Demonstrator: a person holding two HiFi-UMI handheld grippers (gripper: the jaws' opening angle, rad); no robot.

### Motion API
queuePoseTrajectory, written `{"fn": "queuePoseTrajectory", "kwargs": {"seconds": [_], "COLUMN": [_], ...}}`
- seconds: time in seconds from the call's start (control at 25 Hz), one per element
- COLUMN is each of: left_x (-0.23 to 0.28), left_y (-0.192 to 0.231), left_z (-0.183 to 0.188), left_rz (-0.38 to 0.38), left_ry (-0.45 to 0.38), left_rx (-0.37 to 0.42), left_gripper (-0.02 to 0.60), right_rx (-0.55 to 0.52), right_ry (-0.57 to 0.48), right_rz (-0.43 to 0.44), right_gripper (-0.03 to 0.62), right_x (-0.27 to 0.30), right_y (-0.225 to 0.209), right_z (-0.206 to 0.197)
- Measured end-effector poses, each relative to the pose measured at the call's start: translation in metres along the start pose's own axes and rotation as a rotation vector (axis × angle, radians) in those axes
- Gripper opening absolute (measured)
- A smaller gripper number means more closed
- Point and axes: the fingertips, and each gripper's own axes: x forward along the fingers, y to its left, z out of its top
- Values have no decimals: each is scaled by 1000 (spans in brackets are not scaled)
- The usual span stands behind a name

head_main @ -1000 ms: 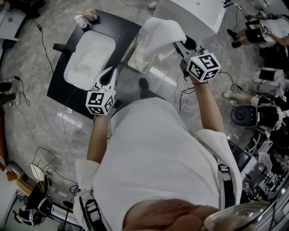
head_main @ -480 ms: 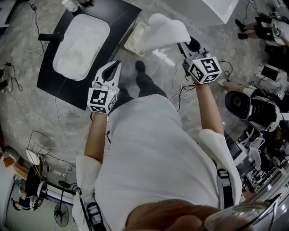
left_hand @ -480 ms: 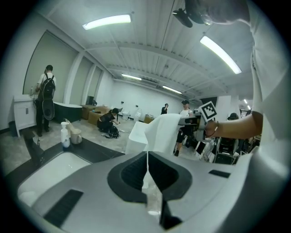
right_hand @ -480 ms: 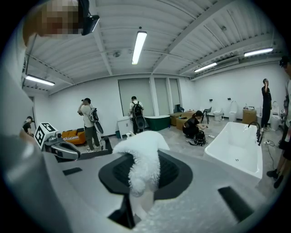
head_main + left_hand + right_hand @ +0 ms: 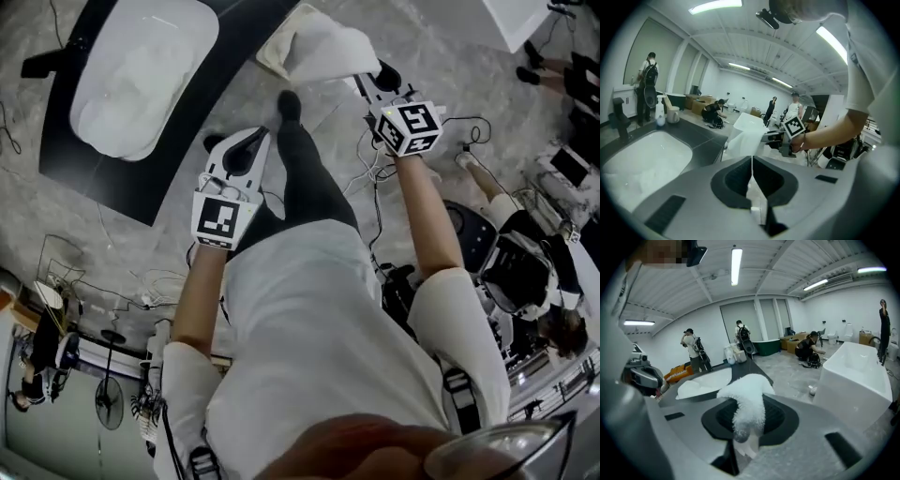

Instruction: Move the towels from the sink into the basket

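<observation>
Head view with the two gripper views. Nearest container: the basket (image 5: 270,58) on the floor beside the dark counter (image 5: 192,131). I see only its near edge, since the held towel (image 5: 323,47) covers the rest, and I cannot tell what lies inside it. Farther container: the white sink (image 5: 180,30) set in the counter, with a heap of white towels (image 5: 117,112) lying in its basin. In the right gripper view the same heap shows pale inside the sink (image 5: 705,379).

The right gripper (image 5: 367,82) is clenched on the towel. In its own view a fold of the cloth (image 5: 747,411) is pinched between the jaws and bulges up over them. The towel hangs directly above the basket; whether it touches the basket I cannot tell. The left gripper (image 5: 249,142) hangs well apart from both containers, its jaws pressed together along one seam (image 5: 751,171) with nothing between them. Beyond that seam I see the towel (image 5: 743,140) in the right gripper (image 5: 769,138).
</observation>
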Motion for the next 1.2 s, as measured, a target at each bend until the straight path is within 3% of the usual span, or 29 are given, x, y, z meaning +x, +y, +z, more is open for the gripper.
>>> {"fn": "queuePoseTrajectory", "kwargs": {"seconds": [0.2, 0.48, 0.68, 0.76, 0.84, 0.96, 1.2], "left_x": [69, 161, 201, 216, 227, 239, 241], "left_y": [6, 29, 56, 66, 71, 74, 73], "left_z": [-39, -127, -192, -215, -235, -252, -253], "left_rz": [5, 1, 23, 26, 24, 20, 11], "left_ry": [48, 125, 169, 189, 204, 210, 211], "left_rx": [-37, -117, -93, -85, -83, -90, -87], "left_gripper": [11, 11, 11, 11, 11, 11, 11], "right_rx": [12, 70, 86, 88, 97, 111, 78], "right_ry": [107, 256, 331, 370, 406, 427, 443], "right_rz": [-2, -35, -92, -117, -135, -144, -106], "right_gripper": [86, 89, 100, 114, 194, 298, 325], "right_x": [82, 183, 236, 252, 261, 264, 254], "right_y": [-61, -129, -155, -165, -172, -177, -172], "right_z": [-89, -242, -334, -369, -400, -423, -422]}}
